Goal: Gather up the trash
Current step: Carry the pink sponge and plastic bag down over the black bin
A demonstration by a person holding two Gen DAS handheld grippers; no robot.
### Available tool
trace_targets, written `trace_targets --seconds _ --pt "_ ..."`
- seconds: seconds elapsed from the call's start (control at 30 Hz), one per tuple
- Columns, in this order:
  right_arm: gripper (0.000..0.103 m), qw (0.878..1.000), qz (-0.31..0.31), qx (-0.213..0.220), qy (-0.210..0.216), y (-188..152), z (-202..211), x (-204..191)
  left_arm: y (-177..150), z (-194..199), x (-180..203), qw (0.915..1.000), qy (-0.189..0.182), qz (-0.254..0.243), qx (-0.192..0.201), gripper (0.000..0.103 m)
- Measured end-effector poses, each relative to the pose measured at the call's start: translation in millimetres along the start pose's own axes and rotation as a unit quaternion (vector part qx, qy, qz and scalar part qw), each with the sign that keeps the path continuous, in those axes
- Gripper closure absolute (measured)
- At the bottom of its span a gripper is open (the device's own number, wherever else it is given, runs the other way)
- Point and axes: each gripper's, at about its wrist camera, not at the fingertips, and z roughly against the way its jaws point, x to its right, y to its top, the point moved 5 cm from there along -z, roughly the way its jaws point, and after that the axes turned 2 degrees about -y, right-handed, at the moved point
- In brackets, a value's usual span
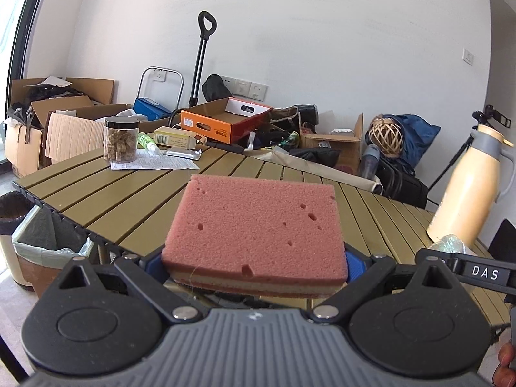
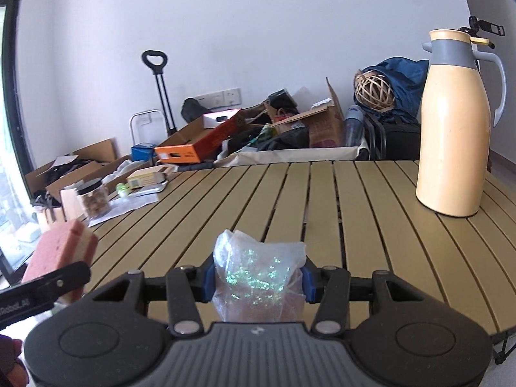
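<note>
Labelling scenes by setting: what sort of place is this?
Probably a spare room at home used for storage: a slatted folding table by a white wall, open cardboard boxes and bags on the floor, a lined bin.

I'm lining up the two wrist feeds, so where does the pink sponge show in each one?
Left wrist view: the pink sponge fills the lower centre, clamped between the left gripper's blue pads.
Right wrist view: the sponge sits at the far left edge, low, seen end-on, above a black gripper finger.
Shared landmark: the cream thermos jug stands on the slatted table, on the right in both views.
</note>
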Motion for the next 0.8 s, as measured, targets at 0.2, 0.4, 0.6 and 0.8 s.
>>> trace_targets --seconds 0.2,0.4,0.6,0.8 --pt "0.055 1.000 0.012 -0.011 0.012 -34 28 -14 -21 31 -1 0.9996 -0.001 -0.027 -0.008 0.004" --pt "0.055 0.999 0.013 -0.035 0.018 -70 45 -21 -47 48 -7 0.9987 0.003 -0.041 -0.030 0.004" --pt "0.055 0.997 0.010 -0.071 0.022 -108 50 -21 -77 53 -11 0.9959 0.012 -0.063 -0.064 0.004" --pt "0.055 0.993 0.001 -0.116 0.018 -149 45 -15 -105 48 -19 0.9921 0.025 -0.070 -0.101 0.004"
